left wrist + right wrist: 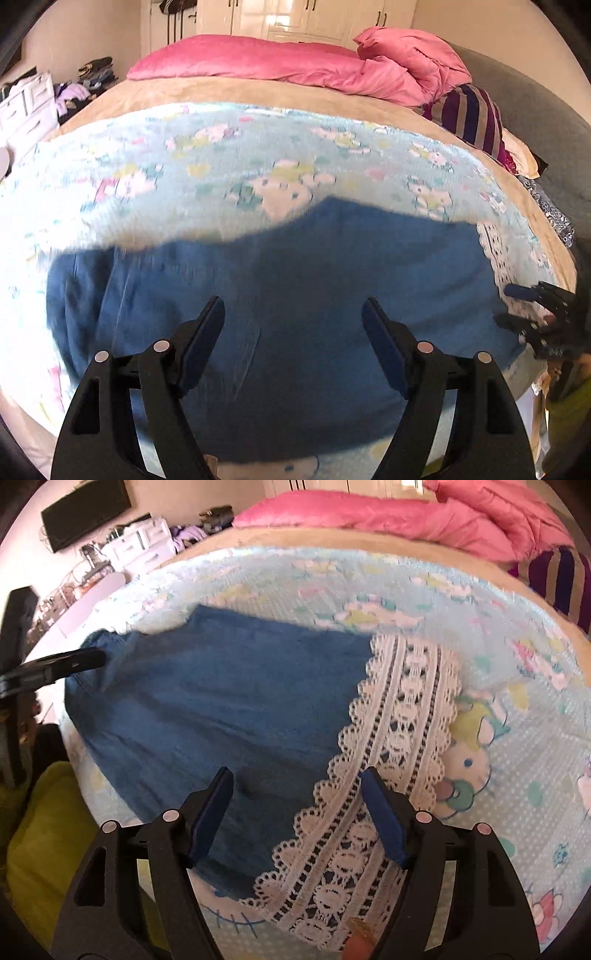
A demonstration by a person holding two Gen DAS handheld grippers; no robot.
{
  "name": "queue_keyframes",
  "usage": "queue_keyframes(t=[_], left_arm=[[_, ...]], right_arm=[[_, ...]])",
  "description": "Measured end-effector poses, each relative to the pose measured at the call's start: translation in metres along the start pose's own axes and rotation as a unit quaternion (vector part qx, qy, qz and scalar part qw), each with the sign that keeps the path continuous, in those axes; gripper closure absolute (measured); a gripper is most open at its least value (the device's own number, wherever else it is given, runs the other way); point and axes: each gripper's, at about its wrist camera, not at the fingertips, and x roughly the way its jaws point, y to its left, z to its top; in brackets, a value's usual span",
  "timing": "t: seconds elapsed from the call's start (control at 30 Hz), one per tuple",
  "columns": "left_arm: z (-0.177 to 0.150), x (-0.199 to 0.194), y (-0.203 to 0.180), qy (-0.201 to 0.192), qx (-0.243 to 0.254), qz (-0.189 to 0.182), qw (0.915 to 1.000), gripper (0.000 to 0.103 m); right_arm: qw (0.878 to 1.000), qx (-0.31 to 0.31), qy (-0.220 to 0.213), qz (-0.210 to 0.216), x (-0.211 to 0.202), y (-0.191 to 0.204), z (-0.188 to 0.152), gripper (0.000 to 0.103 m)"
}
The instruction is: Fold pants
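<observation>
- Blue fabric fills the space ahead of my left tongs [293, 317]: the pants [280, 295] lie spread flat on the bed, over a pale blue cartoon-print blanket [207, 166].
- My left tongs hang above the pants with both fingers spread wide and nothing between them; blue cloth shows through the gap.
- Left of those tongs the blanket runs on toward a white dresser [26, 107] by the wall.
- Beyond the left tongs, past the far edge of the pants, I see a tan sheet [229, 92] and then a pink duvet [280, 62] bunched along the bed's far side.
- Right of the left tongs the pants end in a white lace hem [495, 254], and my other tool sits just beside that hem.
- From the right wrist, my right tongs [297, 797] are also wide open and grip nothing; they sit over the seam where blue cloth meets the lace hem [402, 716].
- The right finger [384, 823] lies over the lace, the left finger over blue cloth; I cannot tell whether either touches.
- Far left of the right tongs, the left tool's dark finger tip [79, 661] is at the pants' other end.
- Right of the right tongs there is only the printed blanket [517, 738].
</observation>
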Motion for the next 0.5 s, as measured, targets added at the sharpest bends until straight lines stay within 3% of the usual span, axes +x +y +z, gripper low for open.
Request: queue_keyframes(t=[0.33,0.5], left_arm=[[0.078,0.066,-0.021,0.040,0.049,-0.021,0.9978,0.027],[0.084,0.099,-0.025,0.054,0.073,-0.024,0.9956,0.027]], right_arm=[[1.000,-0.002,-0.010,-0.001,0.005,-0.003,0.024,0.038],[1.000,-0.008,-0.003,-0.012,0.013,-0.003,0.035,0.038]])
